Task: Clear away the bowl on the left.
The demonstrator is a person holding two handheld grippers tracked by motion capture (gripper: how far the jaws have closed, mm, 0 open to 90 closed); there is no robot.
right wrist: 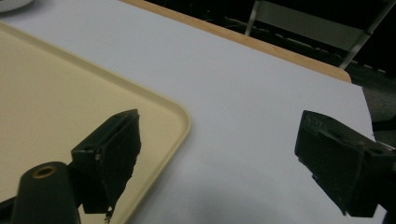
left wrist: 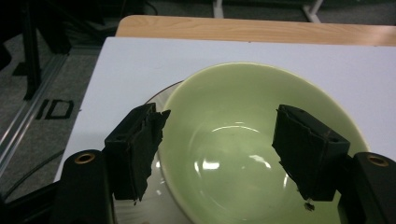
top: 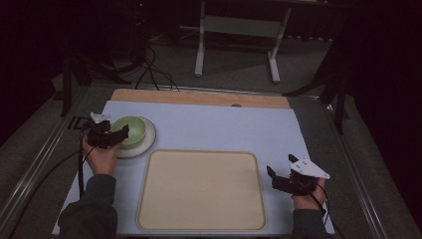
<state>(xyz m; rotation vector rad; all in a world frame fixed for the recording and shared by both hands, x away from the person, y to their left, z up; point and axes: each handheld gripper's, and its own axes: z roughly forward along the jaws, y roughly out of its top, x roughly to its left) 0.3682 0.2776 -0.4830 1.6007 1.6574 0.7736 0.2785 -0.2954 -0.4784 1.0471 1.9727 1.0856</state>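
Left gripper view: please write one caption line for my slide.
Open left gripper poised over a green bowl on a plate.

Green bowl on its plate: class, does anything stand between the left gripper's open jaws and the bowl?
Nothing visible does. The left gripper is open right at the green bowl, one jaw outside the rim over the plate, the other over the bowl's hollow. No other object lies between them.

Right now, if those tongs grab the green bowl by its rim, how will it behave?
The green bowl looks glazed and glossy, so probably slippery and breakable. It sits loose on a plate, so lifting one-sided may tip it. Likely rigid.
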